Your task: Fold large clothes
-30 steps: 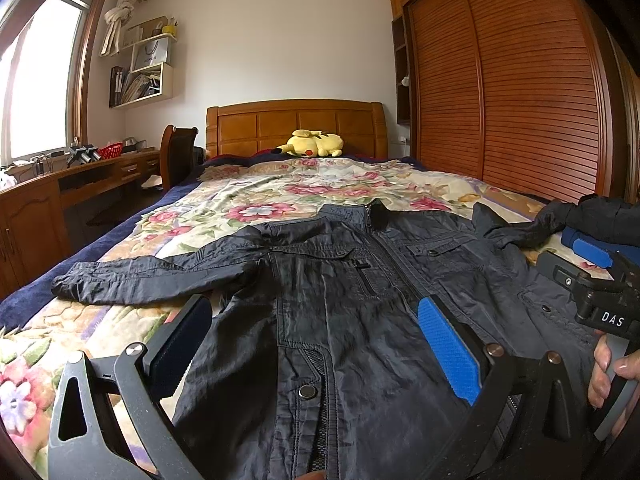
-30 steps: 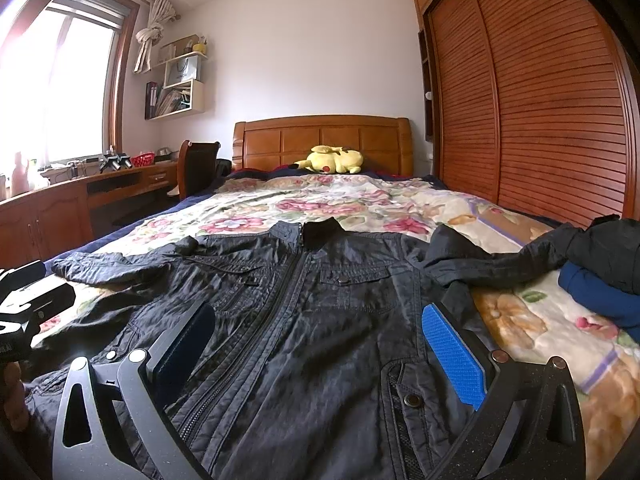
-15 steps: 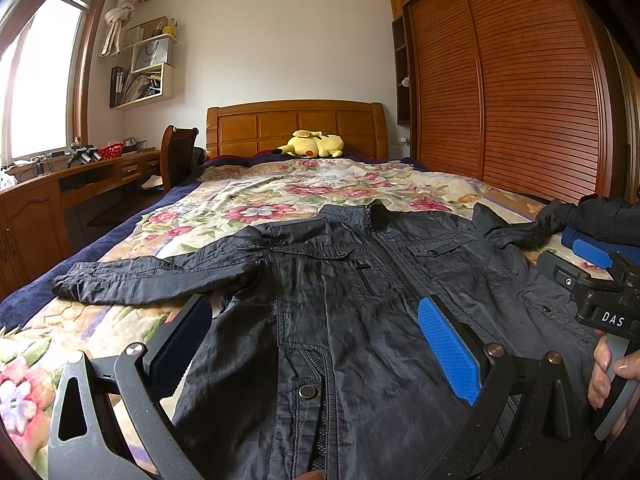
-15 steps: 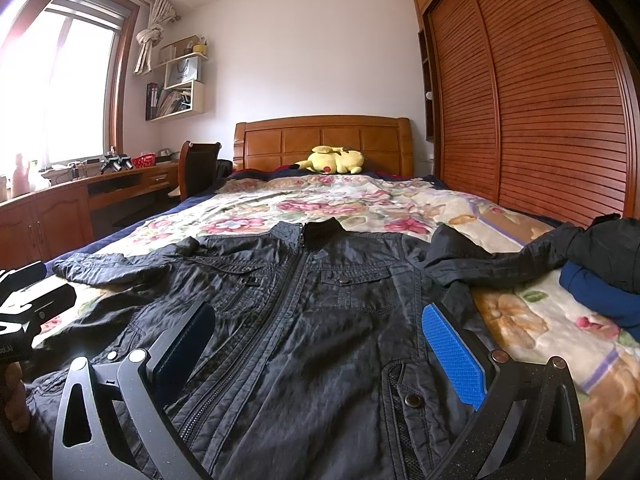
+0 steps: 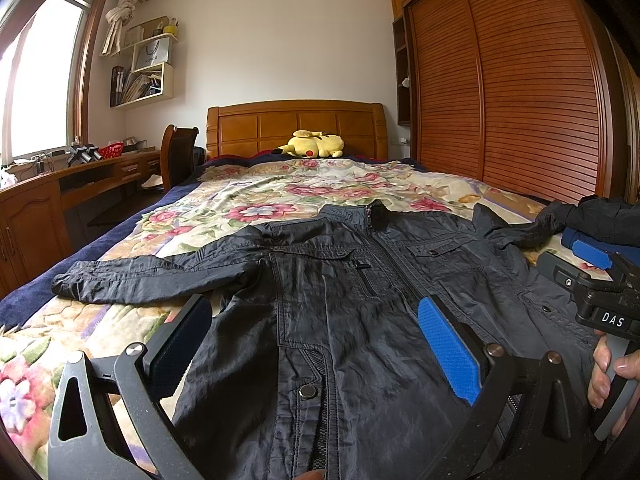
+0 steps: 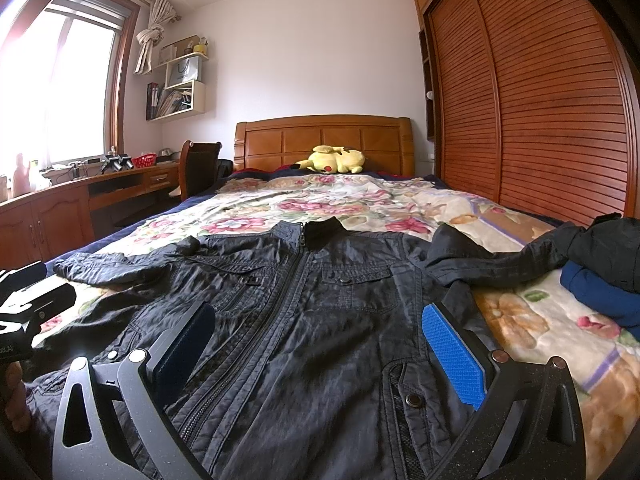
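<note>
Both tools hang low over the near hem, jaws spread wide with nothing between them. The left gripper has the jacket directly under and ahead of it, front panel and a snap button between its fingers; the right gripper sits over the zipper line, a pocket snap just inside its blue pad. The jacket lies zipped and face up on the floral bedspread, collar pointing away from both grippers.

Further out to the left of the left gripper, one sleeve stretches flat across the cover. Out to the right of the right gripper, the other sleeve runs off toward a dark heap of clothes lying on a blue bundle, and its cuff looks caught up in that heap (I cannot tell whether it is under it or only against it).

That is the likely trouble: pulling this sleeve inward could drag the heap along or leave the fold lopsided. The fabric also looks thin and slick, so a pinch may take only the top layer, and the back would stay behind.

Far ahead, well apart from the work, a yellow plush toy rests by the headboard.
</note>
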### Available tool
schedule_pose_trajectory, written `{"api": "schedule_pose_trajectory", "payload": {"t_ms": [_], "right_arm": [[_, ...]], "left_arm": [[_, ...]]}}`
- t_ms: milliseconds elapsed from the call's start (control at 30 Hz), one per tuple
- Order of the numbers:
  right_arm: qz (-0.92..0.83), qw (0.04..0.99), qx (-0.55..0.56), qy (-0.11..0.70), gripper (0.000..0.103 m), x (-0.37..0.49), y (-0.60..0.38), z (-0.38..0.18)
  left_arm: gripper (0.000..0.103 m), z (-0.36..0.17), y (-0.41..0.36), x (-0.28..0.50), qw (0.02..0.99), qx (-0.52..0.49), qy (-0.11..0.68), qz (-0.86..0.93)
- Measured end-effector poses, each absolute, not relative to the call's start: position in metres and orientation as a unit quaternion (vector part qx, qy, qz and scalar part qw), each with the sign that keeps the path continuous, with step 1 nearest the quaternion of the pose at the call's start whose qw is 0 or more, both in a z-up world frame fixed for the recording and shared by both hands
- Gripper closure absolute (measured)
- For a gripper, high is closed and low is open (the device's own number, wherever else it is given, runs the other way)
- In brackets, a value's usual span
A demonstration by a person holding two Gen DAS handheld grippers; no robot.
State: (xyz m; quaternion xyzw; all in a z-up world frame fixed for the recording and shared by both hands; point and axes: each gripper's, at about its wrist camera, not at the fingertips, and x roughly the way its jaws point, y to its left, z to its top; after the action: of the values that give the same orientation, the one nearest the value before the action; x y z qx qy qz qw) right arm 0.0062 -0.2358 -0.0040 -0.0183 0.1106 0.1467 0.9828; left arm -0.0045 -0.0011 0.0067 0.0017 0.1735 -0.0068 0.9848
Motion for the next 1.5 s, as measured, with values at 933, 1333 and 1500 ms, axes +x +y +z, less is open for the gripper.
{"api": "schedule_pose_trajectory", "payload": {"t_ms": [933,1333,1500], "right_arm": [[0.147,0.983,-0.019,0.111,0.000,0.006,-0.236,-0.005],[0.174,0.979,-0.029,0.106,0.000,-0.001,-0.217,0.006],[0.192,0.975,-0.028,0.106,0.000,-0.001,-0.211,0.011]], "left_arm": [[0.000,0.006,-0.001,-0.004,0.985,0.002,0.173,-0.007],[0.000,0.021,0.016,-0.006,0.984,0.005,0.180,0.005],[0.000,0.027,0.034,-0.006,0.982,0.003,0.187,0.014]]}}
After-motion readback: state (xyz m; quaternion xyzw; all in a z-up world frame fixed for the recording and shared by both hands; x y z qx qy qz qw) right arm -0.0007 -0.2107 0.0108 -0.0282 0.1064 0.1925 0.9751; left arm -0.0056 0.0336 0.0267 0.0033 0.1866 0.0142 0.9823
